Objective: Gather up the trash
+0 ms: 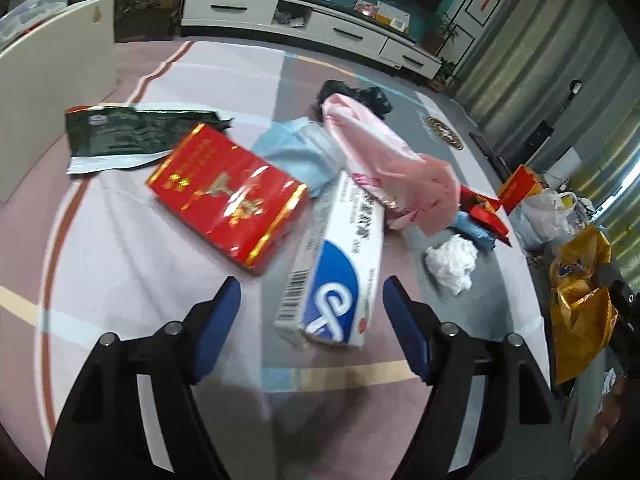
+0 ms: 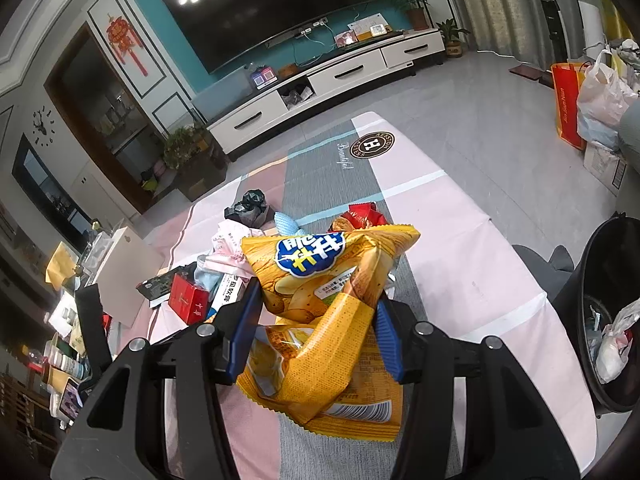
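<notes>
My left gripper (image 1: pixel 312 288) stands open over a white and blue carton (image 1: pixel 332 276) on the pink and grey mat (image 1: pixel 120 264). The carton lies between the blue pads without touching either. Left of it lies a red and gold box (image 1: pixel 228 196). A green foil bag (image 1: pixel 124 132), a pink plastic bag (image 1: pixel 380 164), a light blue bag (image 1: pixel 296 148) and a crumpled white tissue (image 1: pixel 452 260) lie around them. My right gripper (image 2: pixel 316 296) is shut on a yellow chip bag (image 2: pixel 320 264), held above the mat. The chip bag (image 1: pixel 580 300) also shows at the right edge of the left wrist view.
A black trash bin (image 2: pixel 600 248) holding some waste stands at the right. A white board (image 1: pixel 52 80) leans at the mat's left side. A white TV cabinet (image 2: pixel 320 84) runs along the far wall. Full bags (image 2: pixel 600 96) sit on the floor at the far right.
</notes>
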### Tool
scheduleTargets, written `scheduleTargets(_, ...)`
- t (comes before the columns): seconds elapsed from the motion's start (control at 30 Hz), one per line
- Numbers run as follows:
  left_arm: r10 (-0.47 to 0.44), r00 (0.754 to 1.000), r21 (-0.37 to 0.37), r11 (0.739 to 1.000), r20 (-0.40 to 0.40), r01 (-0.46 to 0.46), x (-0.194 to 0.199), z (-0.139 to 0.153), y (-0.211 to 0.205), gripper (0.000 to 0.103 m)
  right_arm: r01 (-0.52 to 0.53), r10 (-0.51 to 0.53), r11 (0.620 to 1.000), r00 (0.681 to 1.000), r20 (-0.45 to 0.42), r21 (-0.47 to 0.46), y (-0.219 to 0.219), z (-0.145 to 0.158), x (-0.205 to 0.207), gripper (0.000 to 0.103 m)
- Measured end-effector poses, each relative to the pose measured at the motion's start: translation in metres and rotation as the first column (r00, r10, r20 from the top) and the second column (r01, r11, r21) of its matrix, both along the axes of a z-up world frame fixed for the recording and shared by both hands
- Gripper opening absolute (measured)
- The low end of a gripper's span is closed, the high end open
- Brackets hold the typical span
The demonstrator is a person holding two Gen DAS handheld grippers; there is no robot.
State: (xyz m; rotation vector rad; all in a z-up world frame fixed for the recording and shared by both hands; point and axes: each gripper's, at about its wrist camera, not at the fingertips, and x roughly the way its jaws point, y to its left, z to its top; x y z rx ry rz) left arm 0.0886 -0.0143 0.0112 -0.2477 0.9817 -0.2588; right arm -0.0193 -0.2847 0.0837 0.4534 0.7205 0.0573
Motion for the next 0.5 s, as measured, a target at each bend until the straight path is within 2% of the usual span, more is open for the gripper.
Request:
scheduleTargets(0.1, -0.008, 1.000, 0.007, 1.000, -0.010, 0.008, 0.003, -0.005, -0.006, 0.074, 0.000, 0.000, 1.000, 1.000, 0.000, 0.001, 0.000, 0.000, 0.000, 0.053)
scheduleTargets(0.17, -0.019, 0.999, 0.015, 1.000, -0.036, 0.020, 0.004, -0.011, -0.011, 0.065, 0.000, 0.000, 1.000, 1.000, -0.002, 0.002, -0.001, 0.000, 0.000, 0.053)
scheduleTargets(0.23, -0.006, 1.000, 0.043, 0.999, -0.017, 0.006, 0.004, -0.011, -0.015, 0.058, -0.003, 0.003, 1.000, 1.000, -0.002, -0.003, 0.000, 0.000, -0.001, 0.053)
scheduleTargets(0.3, 0.002, 1.000, 0.033, 0.999, -0.002, -0.002, 0.003, -0.012, -0.016, 0.057, -0.004, 0.004, 1.000, 1.000, -0.002, -0.008, 0.001, -0.001, -0.001, 0.053)
scheduleTargets(0.4, 0.036, 0.999, -0.021, 0.999, 0.001, -0.036, 0.000, -0.009, -0.008, 0.046, -0.008, 0.008, 1.000, 1.000, -0.009, -0.018, 0.003, -0.002, 0.000, 0.053)
scheduleTargets(0.43, 0.034, 0.999, -0.039, 0.999, -0.004, -0.035, 0.000, -0.008, -0.005, 0.004, -0.009, 0.009, 1.000, 1.000, -0.011, -0.019, 0.004, -0.002, 0.000, 0.053)
scheduleTargets(0.5, 0.035, 0.999, -0.058, 0.998, 0.004, -0.035, -0.004, -0.001, -0.001, 0.001, -0.013, 0.013, 1.000, 1.000, -0.011, -0.020, 0.005, -0.002, 0.000, 0.053)
